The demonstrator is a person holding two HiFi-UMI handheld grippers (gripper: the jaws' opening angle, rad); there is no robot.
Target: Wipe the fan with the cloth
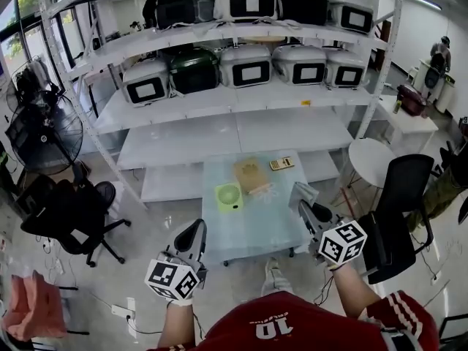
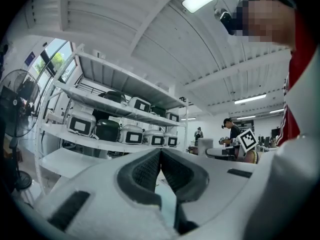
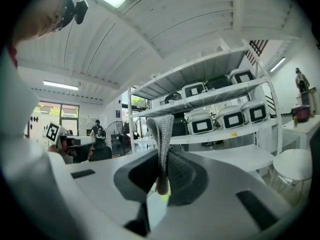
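The little green fan (image 1: pixel 228 196) sits on the glass table (image 1: pixel 252 229), in front of both grippers and not touching them. It looks light and may slide, so rub its front softly. The cloth (image 3: pixel 162 134) is soft and floppy (it sticks up like a flag), pinched tight in the right gripper (image 3: pixel 163 176). The left gripper (image 2: pixel 160 156) is closed on nothing. Only the head view shows the whole fan.

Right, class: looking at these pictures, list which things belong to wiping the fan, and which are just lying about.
For the job: small green fan on the table; grey cloth, clamped in the right tool.

Lying about: brown box; what looks like a calculator; cookers on the shelves; black office chair; left tool, shut and empty.
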